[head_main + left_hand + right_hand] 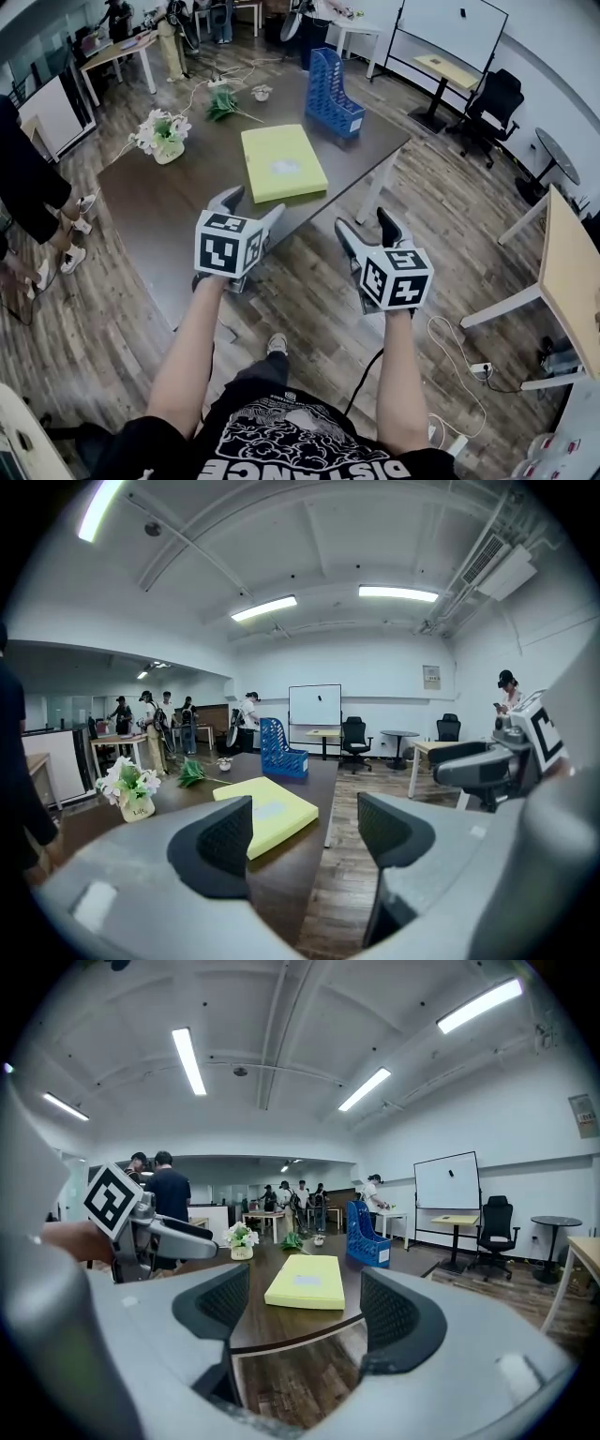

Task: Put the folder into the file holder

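Nothing is done yet: the folder [283,162] lies flat near the worktop's [159,217] front edge, well apart from the file holder [333,94] at its far corner, while the left gripper [251,206] and right gripper [366,225] hover short of it, fingers [225,841] apart and empty.

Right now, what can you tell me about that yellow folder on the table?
The folder is yellow-green, closed, rectangular and fairly thick, seemingly plastic, with a pale label near the middle of its cover. It lies flat on the dark table, close to one edge, apart from the blue file holder behind it. Only the table touches it.
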Demonstrator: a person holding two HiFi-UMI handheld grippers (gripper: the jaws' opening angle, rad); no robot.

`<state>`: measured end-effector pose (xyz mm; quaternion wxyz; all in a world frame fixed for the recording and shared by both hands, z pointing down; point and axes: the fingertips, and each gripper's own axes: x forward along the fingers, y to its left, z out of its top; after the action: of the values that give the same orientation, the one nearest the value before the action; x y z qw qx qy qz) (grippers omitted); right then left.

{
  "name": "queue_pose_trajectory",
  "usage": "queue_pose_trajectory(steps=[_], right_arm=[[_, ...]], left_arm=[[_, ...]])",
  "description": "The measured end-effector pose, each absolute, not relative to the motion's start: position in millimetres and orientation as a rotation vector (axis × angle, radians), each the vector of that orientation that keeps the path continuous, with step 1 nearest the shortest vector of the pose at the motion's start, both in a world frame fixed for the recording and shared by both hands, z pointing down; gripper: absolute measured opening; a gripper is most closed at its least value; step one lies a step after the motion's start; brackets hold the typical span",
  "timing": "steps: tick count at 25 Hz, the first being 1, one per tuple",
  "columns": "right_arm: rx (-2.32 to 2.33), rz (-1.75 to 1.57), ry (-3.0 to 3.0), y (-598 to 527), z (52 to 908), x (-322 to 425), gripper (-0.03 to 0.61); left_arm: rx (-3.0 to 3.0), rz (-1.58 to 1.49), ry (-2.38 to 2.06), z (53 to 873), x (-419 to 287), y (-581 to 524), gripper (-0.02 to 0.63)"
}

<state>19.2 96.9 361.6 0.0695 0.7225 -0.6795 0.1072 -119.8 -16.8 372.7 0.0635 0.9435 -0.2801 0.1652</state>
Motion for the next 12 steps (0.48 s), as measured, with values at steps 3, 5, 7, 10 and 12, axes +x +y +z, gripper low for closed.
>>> queue_pose_trajectory(steps=[3,5,7,10,12], right_arm=[[2.188,0.325,-2.034,68,358,30,0.359],[2.201,0.330,-2.024,49,357,39,0.359],[2.214,0.337,-2.016,31,357,46,0.359],[2.223,0.344,-2.011,4,356,55,0.359],[2.224,0.350,-2.008,-14,356,60,0.359]], left_arm=[[2.831,0.486,-0.867,372,-116,-50,0.354],[2.824,0.487,-0.879,372,-114,-71,0.354],[2.821,0.491,-0.889,374,-112,-90,0.354],[2.807,0.488,-0.904,376,-112,-118,0.354],[2.794,0.488,-0.912,379,-112,-136,0.354]])
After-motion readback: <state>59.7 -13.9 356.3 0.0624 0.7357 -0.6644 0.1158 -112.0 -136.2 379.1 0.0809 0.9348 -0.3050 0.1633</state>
